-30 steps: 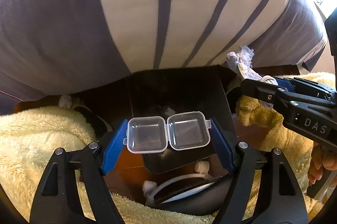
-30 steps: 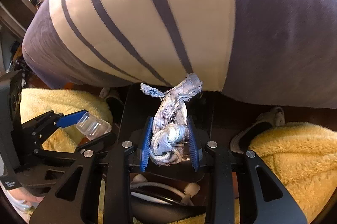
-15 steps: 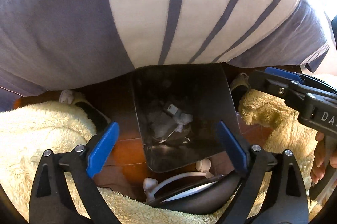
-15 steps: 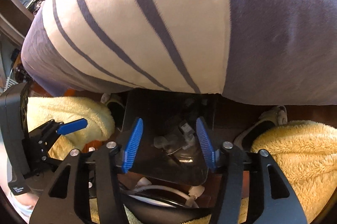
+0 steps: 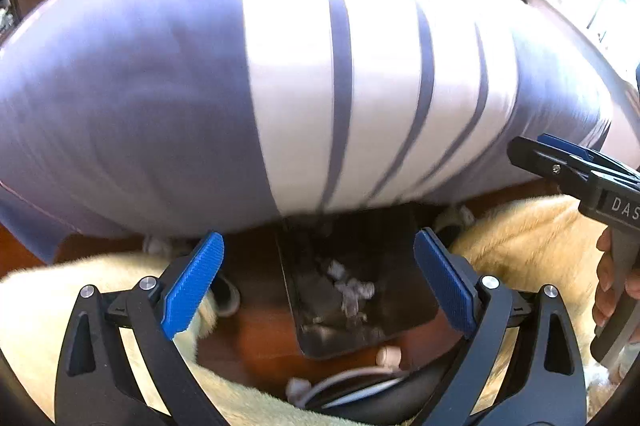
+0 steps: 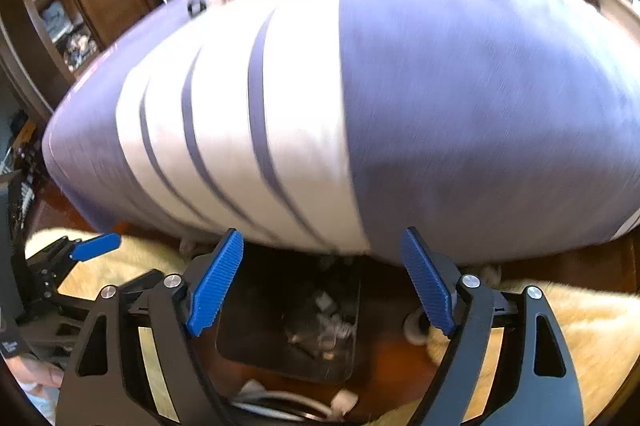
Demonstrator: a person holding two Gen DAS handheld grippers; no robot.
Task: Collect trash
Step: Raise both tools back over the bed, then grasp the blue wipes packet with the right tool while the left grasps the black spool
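the black bin (image 5: 360, 290) sits on the floor under the striped bed cover (image 5: 320, 85), so trash can drop straight in. bits of trash (image 5: 352, 290) already lie at its bottom. the left gripper (image 5: 320, 282) hangs over it, tipped down, jaws wide apart and holding nothing. the right gripper (image 6: 324, 286) tips down too; its jaws have just been opening, with nothing between them.

reddish wooden floor (image 5: 256, 342) under a black bin (image 5: 400, 290), white slippers (image 6: 414, 326), yellow fleece (image 5: 520, 246)
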